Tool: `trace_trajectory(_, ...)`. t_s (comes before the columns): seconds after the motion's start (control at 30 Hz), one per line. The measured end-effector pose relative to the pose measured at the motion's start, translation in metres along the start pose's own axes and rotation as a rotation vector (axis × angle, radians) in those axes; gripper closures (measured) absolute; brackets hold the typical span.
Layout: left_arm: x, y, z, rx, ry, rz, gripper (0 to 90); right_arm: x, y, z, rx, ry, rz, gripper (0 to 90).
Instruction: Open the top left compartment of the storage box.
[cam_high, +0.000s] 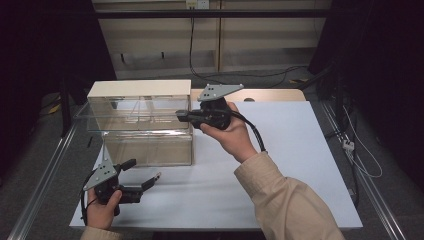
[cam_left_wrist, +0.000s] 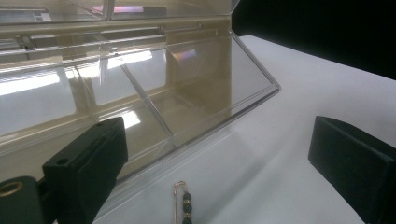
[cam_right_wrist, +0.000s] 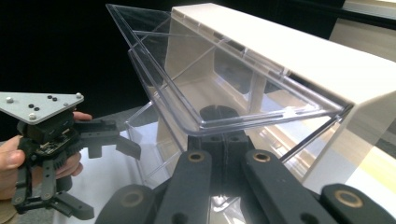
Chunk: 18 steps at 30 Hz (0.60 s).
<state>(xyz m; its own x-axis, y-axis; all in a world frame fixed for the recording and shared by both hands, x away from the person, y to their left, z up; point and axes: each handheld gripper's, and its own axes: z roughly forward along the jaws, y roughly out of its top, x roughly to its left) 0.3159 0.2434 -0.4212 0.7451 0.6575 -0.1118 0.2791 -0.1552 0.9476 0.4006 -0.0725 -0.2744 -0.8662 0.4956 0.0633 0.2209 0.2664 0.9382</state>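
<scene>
Left gripper (cam_high: 141, 175) sits near the table's (cam_high: 300, 165) front left corner, jaws spread wide, nothing between them. In the left gripper view a small gold pin with dark beads (cam_left_wrist: 183, 200) lies flat on the table just in front of the jaws, close under the lower bin's (cam_left_wrist: 196, 102) clear sloped front. Judgement: this is the piece to pick up. It is thin and flat, so the jaws could scrape the table, skid over it, or flick it under the bin's edge if they come in too shallow.

Farther back, the clear organizer box (cam_high: 142, 122) stands near the back left corner. Right gripper (cam_high: 184, 116) is at the tilted-out upper bin (cam_right_wrist: 219, 93), jaws pressed together under its front lip (cam_right_wrist: 261, 122), apparently gripping it. Risks there: the smooth plastic lip could slip free and the bin snap shut, or too hard a pull could drag or tip the light box forward onto the pin.
</scene>
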Motion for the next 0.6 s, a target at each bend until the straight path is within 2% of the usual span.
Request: trace_trajectory(0.6,0.0,0.001,-0.002,-0.004,0.0,-0.008,4.7,-0.003,0.02,0.001,-0.019,-0.021,-0.015,90.0)
